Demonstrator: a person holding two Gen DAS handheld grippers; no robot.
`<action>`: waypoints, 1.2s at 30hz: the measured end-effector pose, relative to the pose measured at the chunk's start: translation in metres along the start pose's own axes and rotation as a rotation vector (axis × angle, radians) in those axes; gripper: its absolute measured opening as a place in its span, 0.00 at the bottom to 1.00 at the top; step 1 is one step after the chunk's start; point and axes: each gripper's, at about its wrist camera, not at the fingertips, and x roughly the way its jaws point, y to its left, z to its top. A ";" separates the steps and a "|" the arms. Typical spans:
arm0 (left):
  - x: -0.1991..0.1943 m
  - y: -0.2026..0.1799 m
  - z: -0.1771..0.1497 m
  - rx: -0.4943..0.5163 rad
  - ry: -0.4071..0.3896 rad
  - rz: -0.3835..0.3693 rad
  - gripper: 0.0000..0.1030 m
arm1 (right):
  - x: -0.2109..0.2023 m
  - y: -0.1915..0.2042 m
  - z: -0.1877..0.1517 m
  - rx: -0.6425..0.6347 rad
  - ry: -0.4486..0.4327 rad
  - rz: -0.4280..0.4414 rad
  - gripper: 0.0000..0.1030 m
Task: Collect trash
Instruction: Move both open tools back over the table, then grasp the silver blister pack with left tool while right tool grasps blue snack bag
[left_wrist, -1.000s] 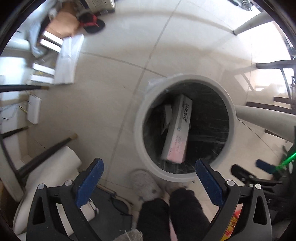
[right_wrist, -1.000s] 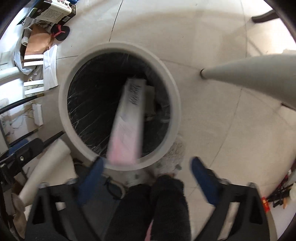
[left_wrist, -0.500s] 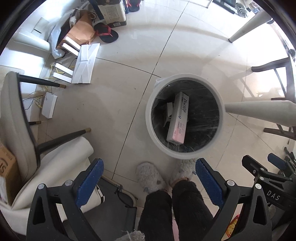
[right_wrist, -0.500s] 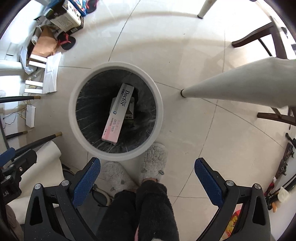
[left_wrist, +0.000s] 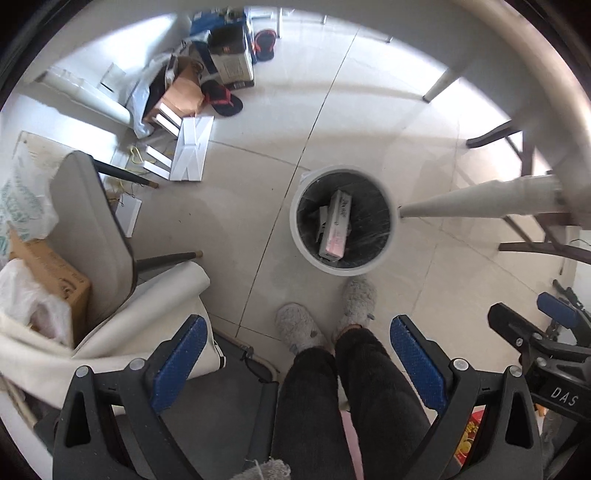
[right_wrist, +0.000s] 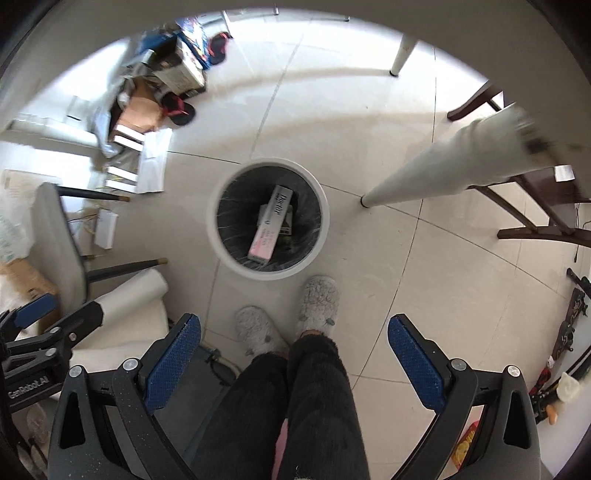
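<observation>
Left tongs (left_wrist: 295, 354) and right tongs (right_wrist: 293, 352) gape wide (2 empty pairs), pointing downward.

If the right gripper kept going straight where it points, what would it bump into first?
Probably the bin. The right gripper is open and empty, aimed down at the floor, and the bin with the long box inside sits near the middle of its view. Depth is hard to judge.

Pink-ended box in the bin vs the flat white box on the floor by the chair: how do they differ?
The pink-ended box lies inside the trash bin, propped aslant on other trash; the flat white box lies flat on the floor tiles beside the chair. The binned one is long, narrow and printed, with a pink end; the floor one is plain white and squarer. Both are cartons, and no claw touches either.
</observation>
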 end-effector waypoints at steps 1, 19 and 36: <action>-0.012 -0.001 -0.003 0.003 -0.006 -0.002 0.98 | -0.015 0.002 -0.004 -0.003 -0.008 0.003 0.99; -0.173 0.002 -0.003 -0.028 -0.171 0.008 1.00 | -0.232 -0.016 -0.023 0.061 -0.132 0.139 0.99; -0.109 -0.070 0.217 -0.563 0.101 -0.236 0.99 | -0.267 -0.165 0.215 0.214 -0.195 0.098 0.99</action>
